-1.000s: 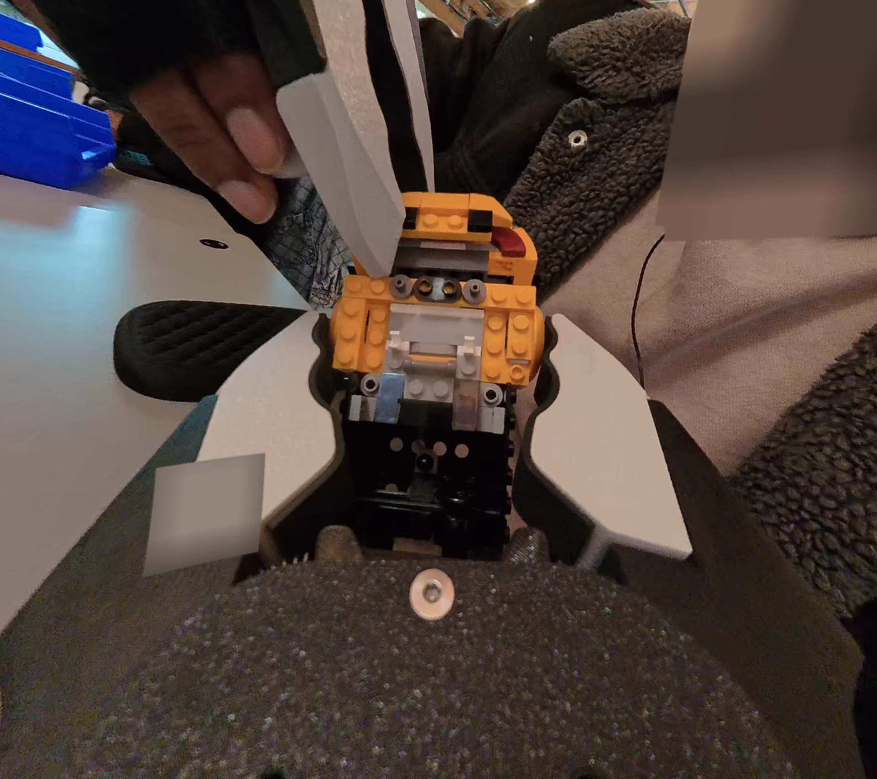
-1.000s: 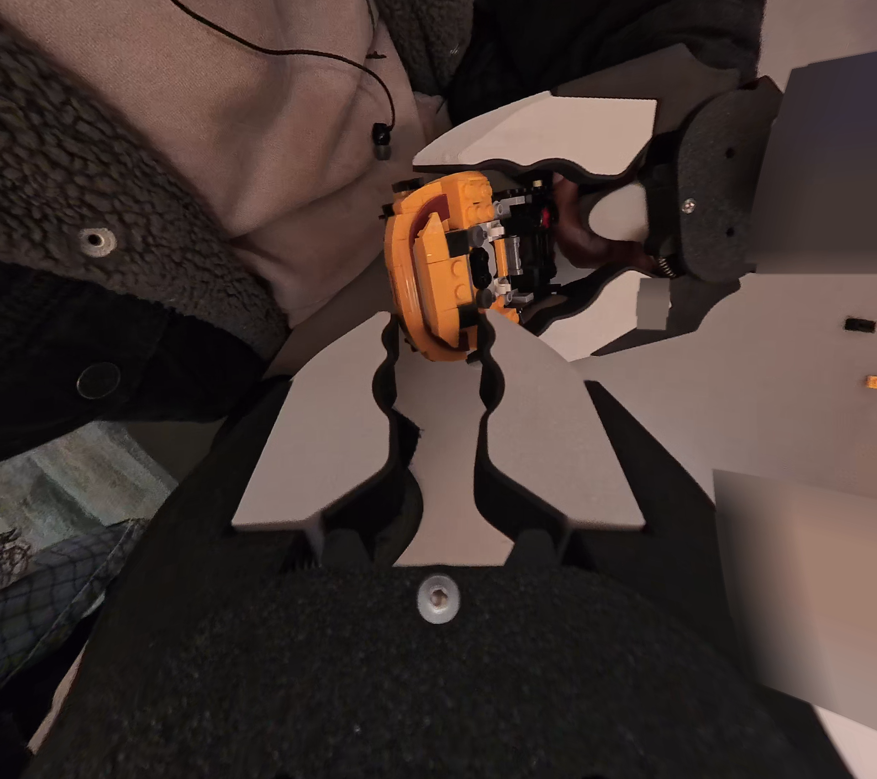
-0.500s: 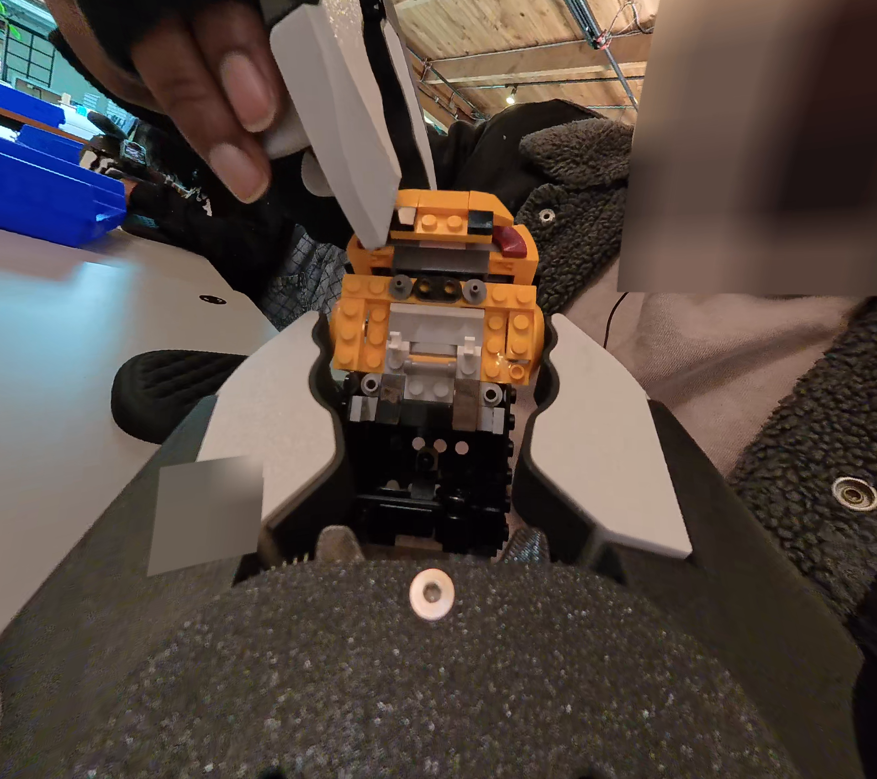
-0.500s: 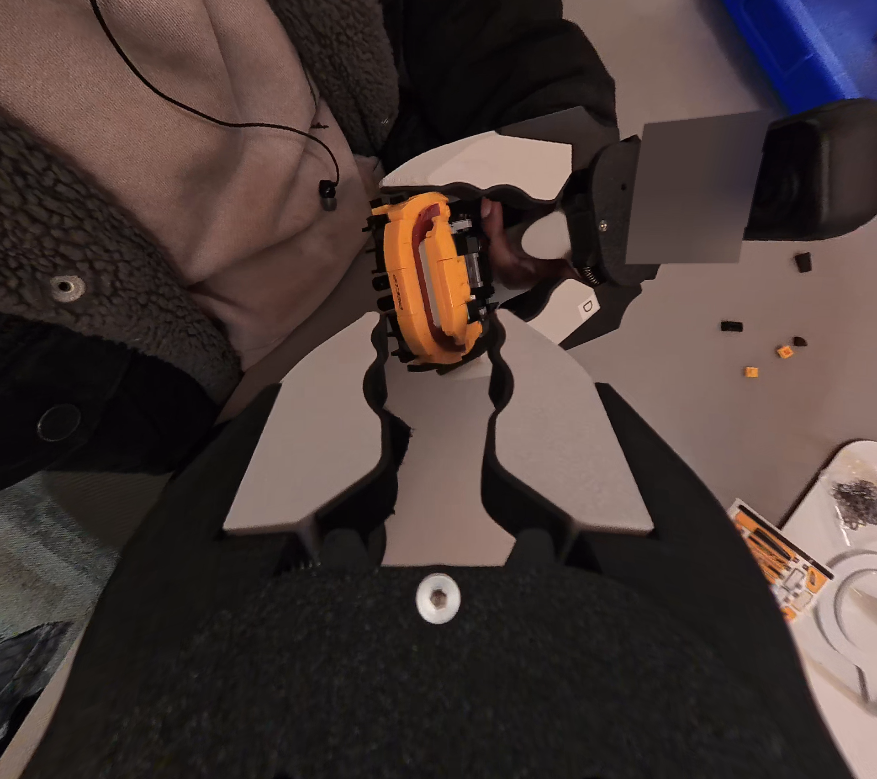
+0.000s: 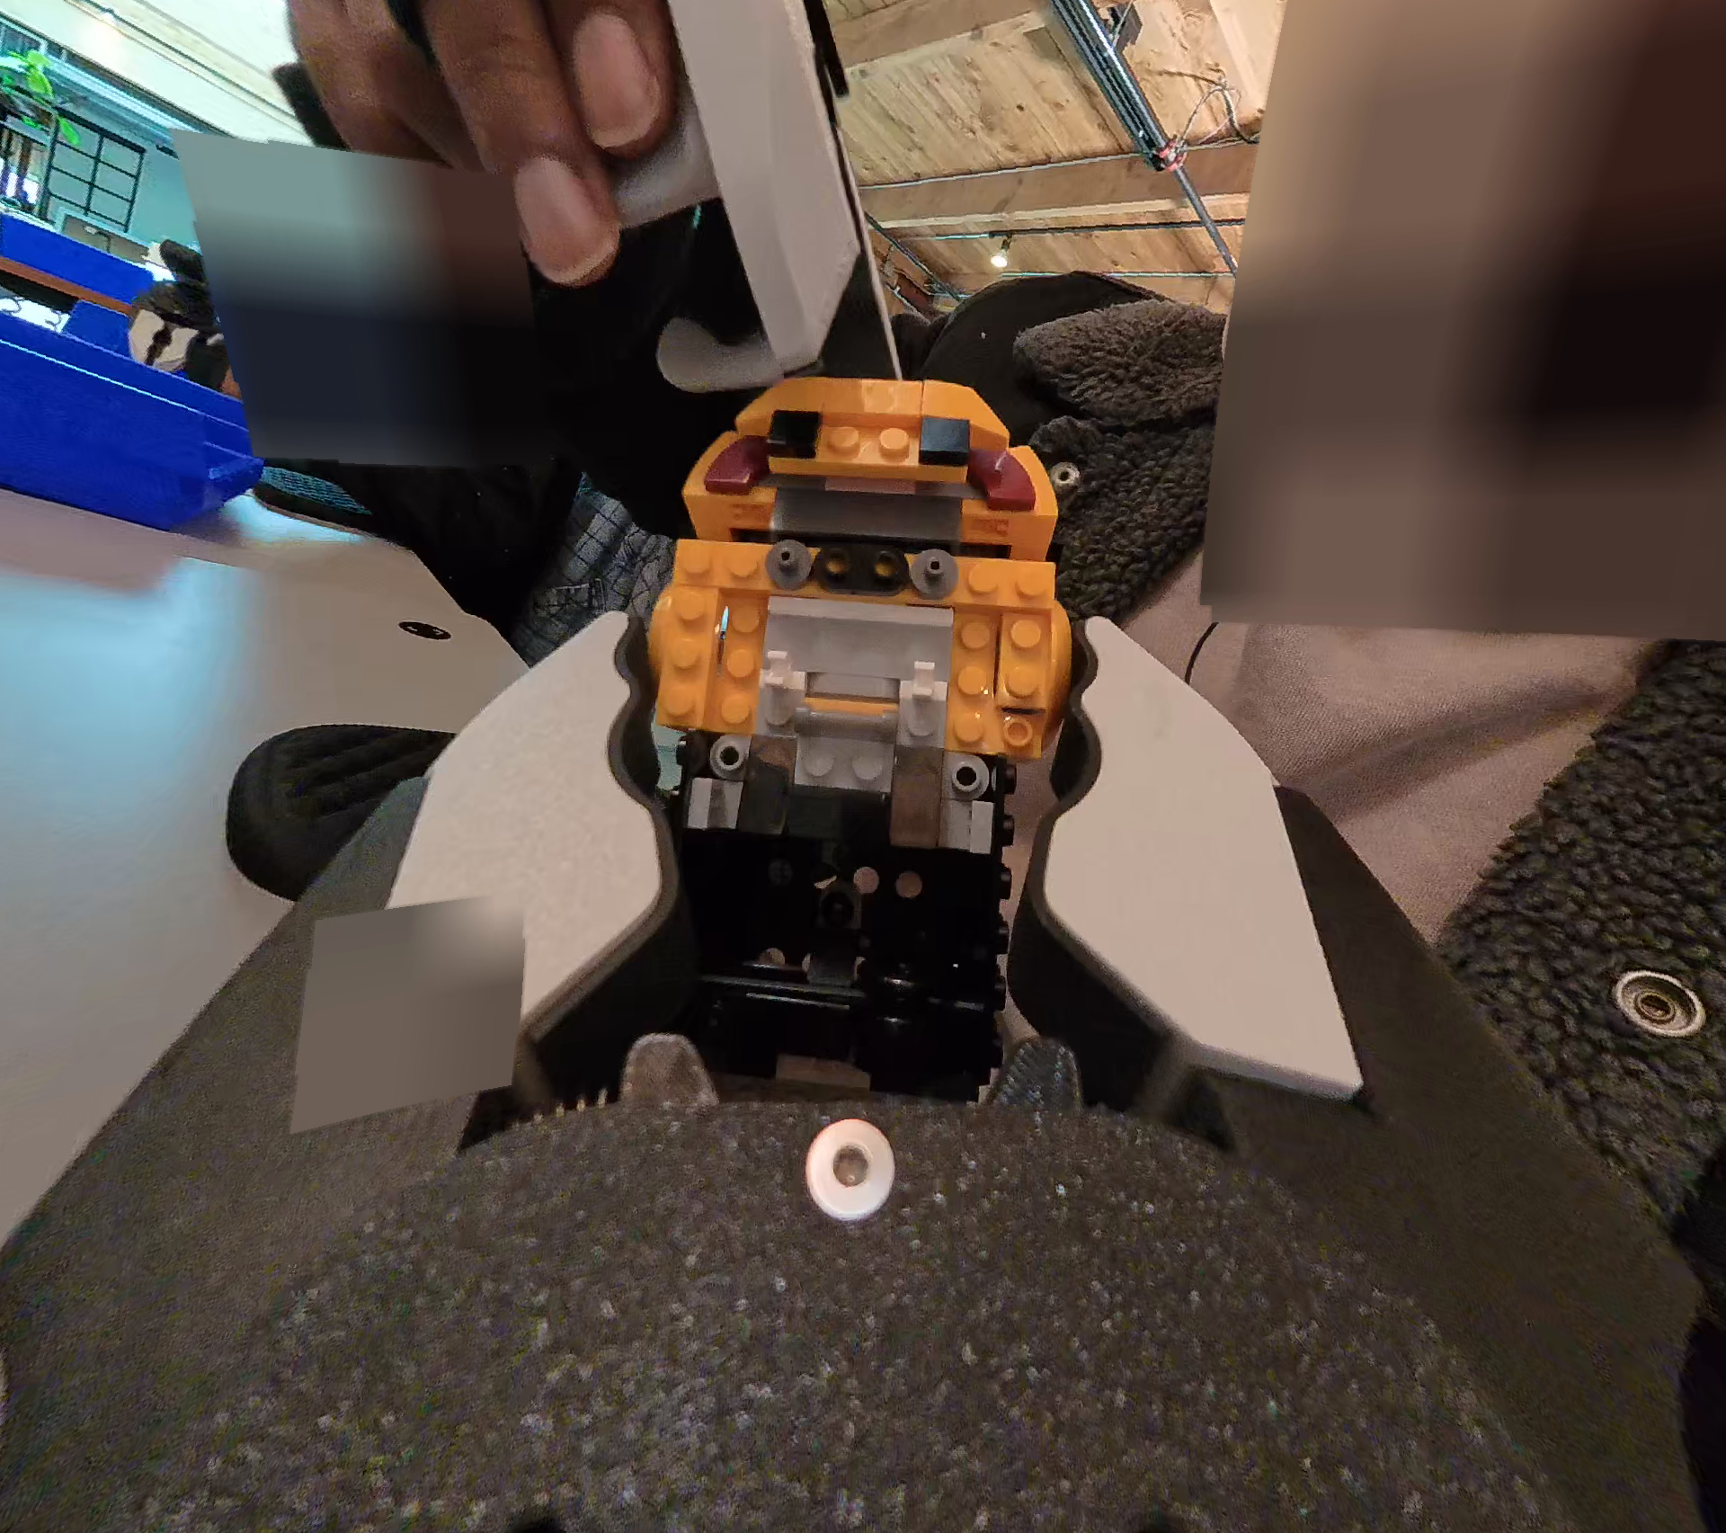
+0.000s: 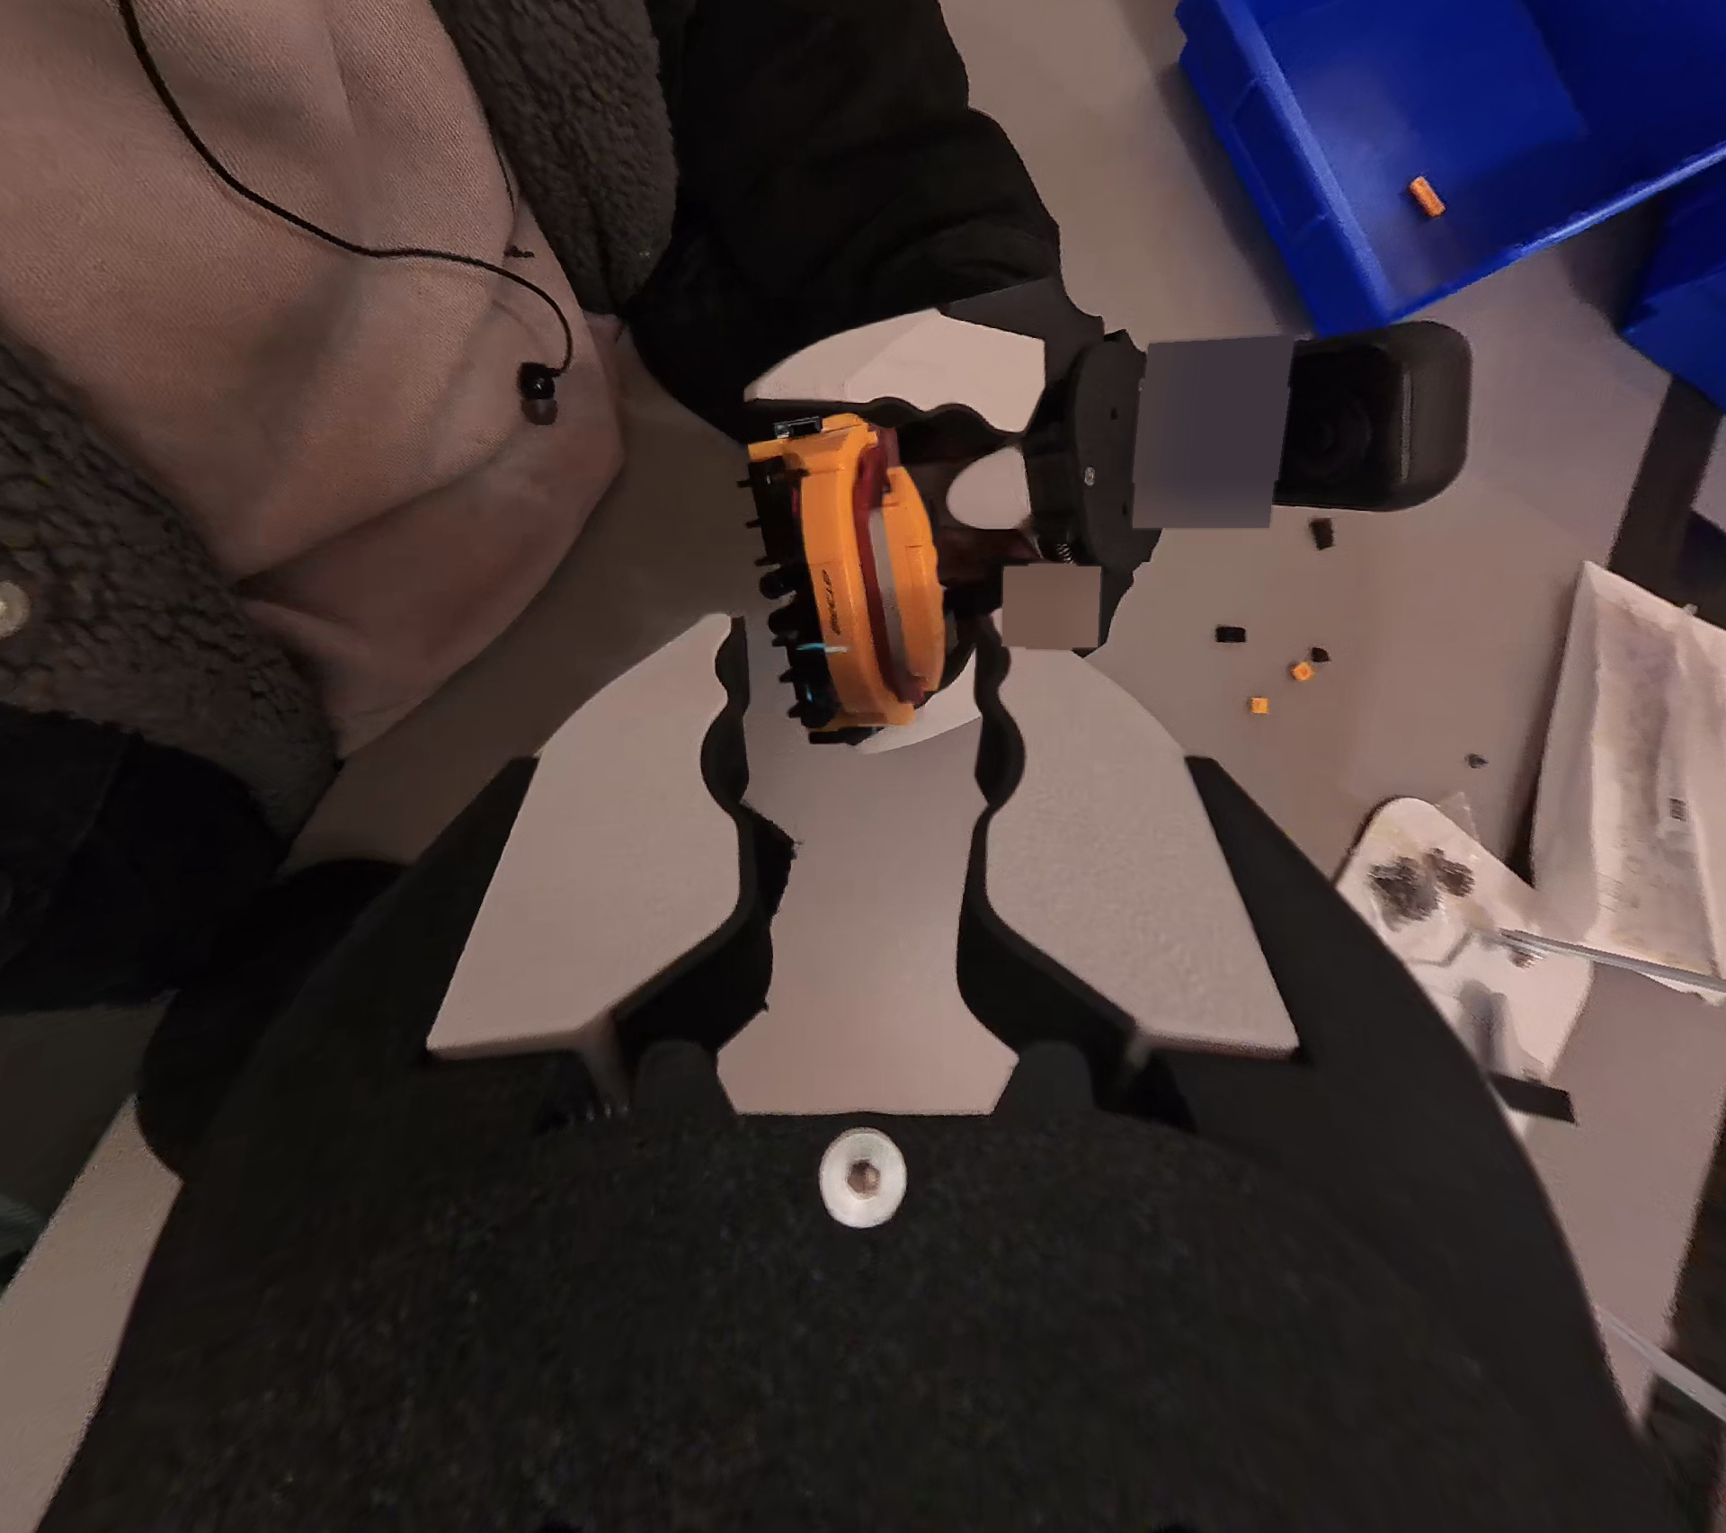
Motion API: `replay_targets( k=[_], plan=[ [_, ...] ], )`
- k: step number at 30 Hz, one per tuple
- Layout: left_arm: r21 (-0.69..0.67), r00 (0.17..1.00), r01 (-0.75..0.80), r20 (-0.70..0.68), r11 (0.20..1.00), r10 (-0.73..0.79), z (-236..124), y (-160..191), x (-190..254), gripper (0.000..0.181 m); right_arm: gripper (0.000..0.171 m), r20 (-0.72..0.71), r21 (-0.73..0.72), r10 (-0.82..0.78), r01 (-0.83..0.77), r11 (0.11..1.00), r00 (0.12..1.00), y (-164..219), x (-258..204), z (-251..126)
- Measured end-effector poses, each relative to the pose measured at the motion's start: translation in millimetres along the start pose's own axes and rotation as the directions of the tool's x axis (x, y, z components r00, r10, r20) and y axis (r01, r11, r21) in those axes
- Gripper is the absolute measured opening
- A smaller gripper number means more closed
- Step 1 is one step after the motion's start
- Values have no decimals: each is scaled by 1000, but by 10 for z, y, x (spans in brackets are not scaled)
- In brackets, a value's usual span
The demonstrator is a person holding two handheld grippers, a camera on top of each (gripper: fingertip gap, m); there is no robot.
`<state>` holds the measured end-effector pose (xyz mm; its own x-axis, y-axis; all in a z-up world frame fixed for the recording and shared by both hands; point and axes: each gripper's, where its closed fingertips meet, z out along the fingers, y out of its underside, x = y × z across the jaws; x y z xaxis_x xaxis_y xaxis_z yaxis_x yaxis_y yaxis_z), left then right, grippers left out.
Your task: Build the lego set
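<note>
My left gripper [image 5: 855,675] is shut on an orange and black lego car [image 5: 859,629]. Both white pads press its sides, with the black chassis deep between the fingers. The car's far end, with dark red pieces, points away from the camera. My right gripper [image 6: 859,638] is open and holds nothing. Its fingertips stand on either side of the car's end [image 6: 841,554] without pressing on it. In the left wrist view the right gripper's fingers [image 5: 775,255] hang just above the car, with a hand [image 5: 523,50] on the grip.
A person in a fleece jacket [image 6: 233,274] sits close behind the car. Blue bins [image 6: 1448,40] stand at the table's far right. Small loose orange and black pieces [image 6: 1261,703], a white tray [image 6: 1420,881] and paper sheets [image 6: 1644,741] lie on the grey table. Less than 4 cm separates the two grippers' tips.
My right gripper's jaws have widened and drawn back off the car's far end. My left gripper has kept its hold on the car while both tilted.
</note>
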<state>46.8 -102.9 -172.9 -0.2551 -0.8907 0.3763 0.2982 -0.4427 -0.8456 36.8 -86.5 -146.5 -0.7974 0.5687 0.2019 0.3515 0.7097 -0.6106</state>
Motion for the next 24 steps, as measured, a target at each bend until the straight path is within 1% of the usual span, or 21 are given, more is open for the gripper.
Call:
replay_targets(
  k=[7, 9, 10, 14, 18, 21, 24],
  plan=[
    [9, 999, 15, 46, 1000, -16, -16, -14, -86, 83, 50, -182, -157, -137, 109, 982, 974, 111, 21, 153],
    [-12, 998, 21, 67, 1000, -20, -11, 21, -124, 83, 45, -214, -185, -168, 129, 974, 962, 154, 41, 199],
    [-29, 997, 20, 76, 999, -18, -4, 51, -137, 83, 41, -211, -191, -181, 141, 971, 961, 172, 30, 213],
    [-53, 994, 25, 104, 998, -19, 12, 87, -176, 83, 40, -184, -203, -198, 159, 966, 963, 223, 2, 210],
    [-122, 992, 21, 129, 992, -5, 48, 185, -198, 83, 39, -103, -196, -222, 199, 960, 970, 270, -98, 231],
    [-177, 987, 10, 157, 984, 18, 53, 262, -229, 83, 39, -55, -222, -259, 241, 945, 964, 324, -174, 261],
    [-210, 986, 17, 167, 978, 19, 60, 315, -248, 83, 39, -37, -236, -268, 252, 939, 963, 359, -210, 279]
  ],
)
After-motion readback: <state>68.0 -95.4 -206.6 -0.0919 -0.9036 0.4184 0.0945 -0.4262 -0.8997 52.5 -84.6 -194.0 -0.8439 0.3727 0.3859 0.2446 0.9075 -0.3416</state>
